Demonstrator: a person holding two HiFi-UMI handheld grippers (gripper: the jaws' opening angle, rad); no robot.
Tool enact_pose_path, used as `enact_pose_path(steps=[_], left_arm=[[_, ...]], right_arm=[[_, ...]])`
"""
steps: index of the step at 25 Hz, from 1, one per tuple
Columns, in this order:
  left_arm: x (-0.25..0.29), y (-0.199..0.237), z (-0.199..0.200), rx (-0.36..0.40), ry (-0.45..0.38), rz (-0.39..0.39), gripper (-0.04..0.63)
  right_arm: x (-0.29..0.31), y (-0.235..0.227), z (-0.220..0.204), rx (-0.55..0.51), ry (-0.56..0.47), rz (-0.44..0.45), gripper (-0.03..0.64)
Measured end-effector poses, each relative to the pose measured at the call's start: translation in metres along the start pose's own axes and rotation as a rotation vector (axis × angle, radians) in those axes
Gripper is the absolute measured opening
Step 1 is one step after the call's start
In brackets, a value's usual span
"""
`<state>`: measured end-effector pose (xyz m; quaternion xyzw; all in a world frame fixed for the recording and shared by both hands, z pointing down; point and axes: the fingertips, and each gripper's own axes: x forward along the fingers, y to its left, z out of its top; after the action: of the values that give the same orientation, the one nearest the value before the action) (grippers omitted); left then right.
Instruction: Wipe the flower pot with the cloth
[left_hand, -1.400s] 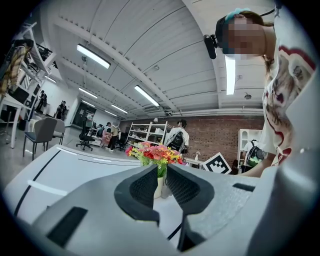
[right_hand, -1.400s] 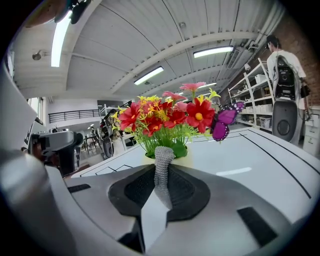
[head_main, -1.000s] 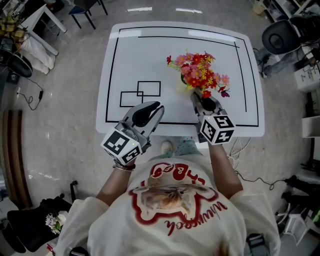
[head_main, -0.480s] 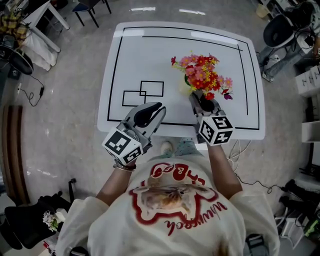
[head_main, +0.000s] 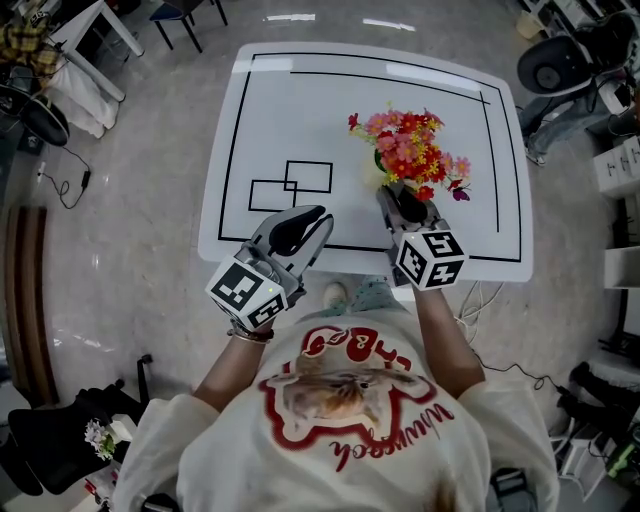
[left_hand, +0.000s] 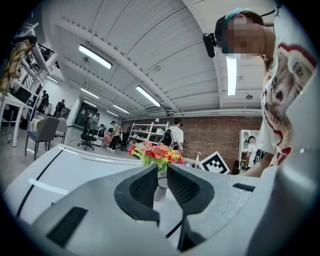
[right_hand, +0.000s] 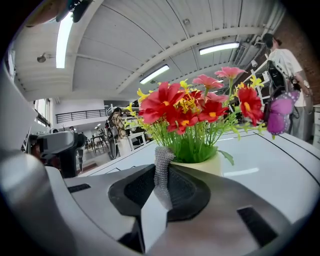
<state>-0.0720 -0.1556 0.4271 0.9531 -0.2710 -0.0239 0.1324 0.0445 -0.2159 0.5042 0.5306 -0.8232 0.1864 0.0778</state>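
Observation:
A pale yellow flower pot (head_main: 375, 172) full of red, pink and yellow flowers (head_main: 405, 145) stands right of centre on the white table (head_main: 270, 100). My right gripper (head_main: 394, 195) is at the pot's near side, shut on a strip of grey knitted cloth (right_hand: 161, 161). In the right gripper view the cloth stands up between the jaws, right in front of the pot (right_hand: 204, 165). My left gripper (head_main: 319, 214) hovers over the table's front edge, left of the pot. Its jaws are drawn to a thin slit with nothing in it (left_hand: 159, 172).
Two overlapping black-outlined rectangles (head_main: 290, 185) are marked on the table to the left of the pot. A purple butterfly ornament (head_main: 456, 190) sticks out of the flowers on the right. Chairs, shelves and people stand on the floor around the table.
The right gripper with the cloth has edged slightly nearer the pot. The left gripper has hardly moved.

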Motion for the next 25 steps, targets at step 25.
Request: enact_pose_path(steps=[25], left_arm=[[0.014,-0.014,0.011,0.045,-0.009,-0.042,0.061]], right_arm=[[-0.045,0.058,0.041,-0.059,-0.098,0.127,0.058]])
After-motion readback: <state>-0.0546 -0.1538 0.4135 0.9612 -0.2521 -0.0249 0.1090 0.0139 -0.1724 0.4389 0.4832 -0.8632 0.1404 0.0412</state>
